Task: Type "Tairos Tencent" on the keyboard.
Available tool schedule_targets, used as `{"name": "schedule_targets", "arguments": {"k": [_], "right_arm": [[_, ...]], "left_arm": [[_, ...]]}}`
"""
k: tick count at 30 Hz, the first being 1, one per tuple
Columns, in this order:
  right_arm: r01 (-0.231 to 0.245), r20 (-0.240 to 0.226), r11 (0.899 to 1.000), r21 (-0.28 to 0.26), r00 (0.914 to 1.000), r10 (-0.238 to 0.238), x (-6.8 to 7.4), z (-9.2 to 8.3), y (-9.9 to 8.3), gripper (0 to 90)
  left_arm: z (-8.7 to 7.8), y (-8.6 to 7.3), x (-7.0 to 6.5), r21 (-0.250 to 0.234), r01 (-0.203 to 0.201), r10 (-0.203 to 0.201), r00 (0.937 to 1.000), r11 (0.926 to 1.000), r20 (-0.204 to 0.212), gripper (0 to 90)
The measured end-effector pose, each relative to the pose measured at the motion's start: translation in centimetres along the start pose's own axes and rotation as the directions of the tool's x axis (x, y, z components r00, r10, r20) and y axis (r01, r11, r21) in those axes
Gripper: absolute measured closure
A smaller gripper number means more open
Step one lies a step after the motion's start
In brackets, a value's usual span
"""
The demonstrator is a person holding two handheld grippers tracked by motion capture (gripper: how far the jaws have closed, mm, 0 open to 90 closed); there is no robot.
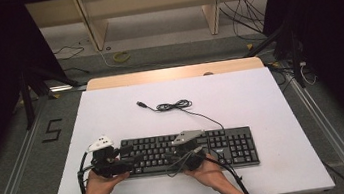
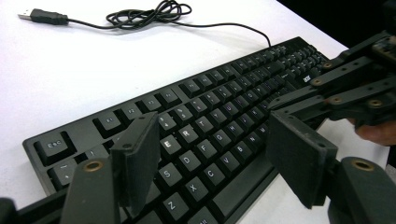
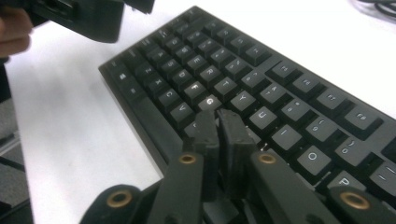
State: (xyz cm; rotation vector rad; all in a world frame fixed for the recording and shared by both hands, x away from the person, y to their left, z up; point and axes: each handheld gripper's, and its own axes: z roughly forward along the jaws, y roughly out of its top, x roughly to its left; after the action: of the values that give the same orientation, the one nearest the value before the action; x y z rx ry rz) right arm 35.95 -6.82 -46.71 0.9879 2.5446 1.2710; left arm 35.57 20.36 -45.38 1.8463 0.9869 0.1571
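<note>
High view: you work a black keyboard point(image 1: 187, 151) lying near the front edge of the white table point(image 1: 260, 95), its cable point(image 1: 176, 105) coiled loosely behind it. Your left gripper point(image 2: 215, 154) hangs over the keyboard's left end, jaws spread wide with nothing between them. In the right gripper view, your right gripper point(image 3: 218, 122) has its jaws pressed together, empty, the tips poised just above the middle letter keys.
</note>
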Motion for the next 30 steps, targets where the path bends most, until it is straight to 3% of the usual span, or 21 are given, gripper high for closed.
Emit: {"name": "schedule_targets", "arguments": {"k": [21,30], "right_arm": [[0.011,0.008,0.998,0.065,0.9999,-0.011,0.1,1.9,-0.3,90.0],[0.000,0.015,0.998,0.060,0.9999,-0.001,0.1,2.0,-0.3,90.0]], "left_arm": [[-0.3,-0.6,-0.2,0.000,-0.011,0.011,0.9999,0.9999,0.006,34.4],[-0.2,-0.6,-0.1,0.001,-0.009,0.009,1.0000,1.0000,0.003,34.5]]}}
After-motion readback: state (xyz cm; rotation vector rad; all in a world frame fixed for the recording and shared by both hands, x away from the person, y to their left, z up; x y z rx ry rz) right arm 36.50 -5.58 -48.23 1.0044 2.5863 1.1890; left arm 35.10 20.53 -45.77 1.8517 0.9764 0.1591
